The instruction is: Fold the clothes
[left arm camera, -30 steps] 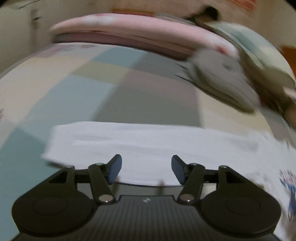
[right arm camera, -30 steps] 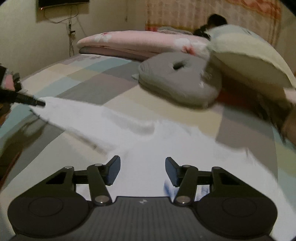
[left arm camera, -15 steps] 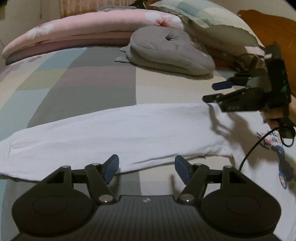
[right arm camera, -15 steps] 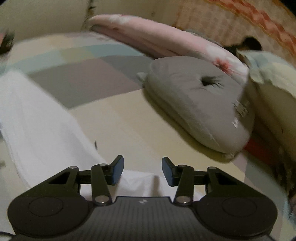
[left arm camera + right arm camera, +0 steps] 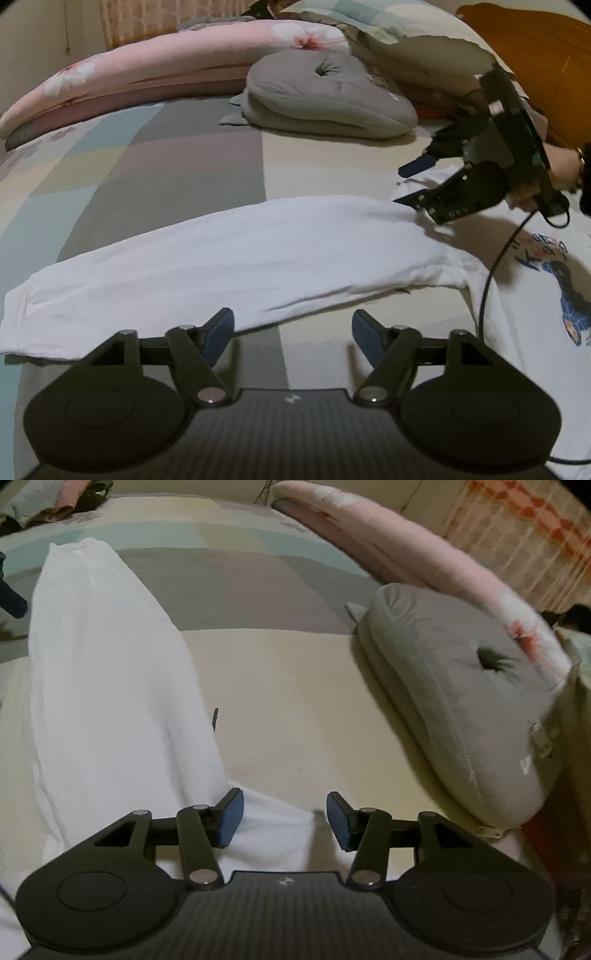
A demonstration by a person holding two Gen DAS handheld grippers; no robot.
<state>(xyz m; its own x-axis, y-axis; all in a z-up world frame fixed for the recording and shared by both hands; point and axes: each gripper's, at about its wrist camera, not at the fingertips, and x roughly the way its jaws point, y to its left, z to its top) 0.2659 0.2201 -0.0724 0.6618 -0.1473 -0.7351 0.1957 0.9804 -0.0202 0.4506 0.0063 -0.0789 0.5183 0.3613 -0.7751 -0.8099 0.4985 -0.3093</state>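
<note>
Both claws we note apart: left gripper (image 5: 291, 334) opening over bedsheet (image 5: 184, 166), right gripper (image 5: 283, 819) closing around white shirt (image 5: 103, 701) fabric.

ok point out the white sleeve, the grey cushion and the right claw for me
white sleeve (image 5: 229, 258), left wrist view, middle of the outstretched arm
grey cushion (image 5: 325, 96), left wrist view, top face beside the dimple
right claw (image 5: 282, 819), right wrist view, gap between its closing fingertips, over white cloth
</note>
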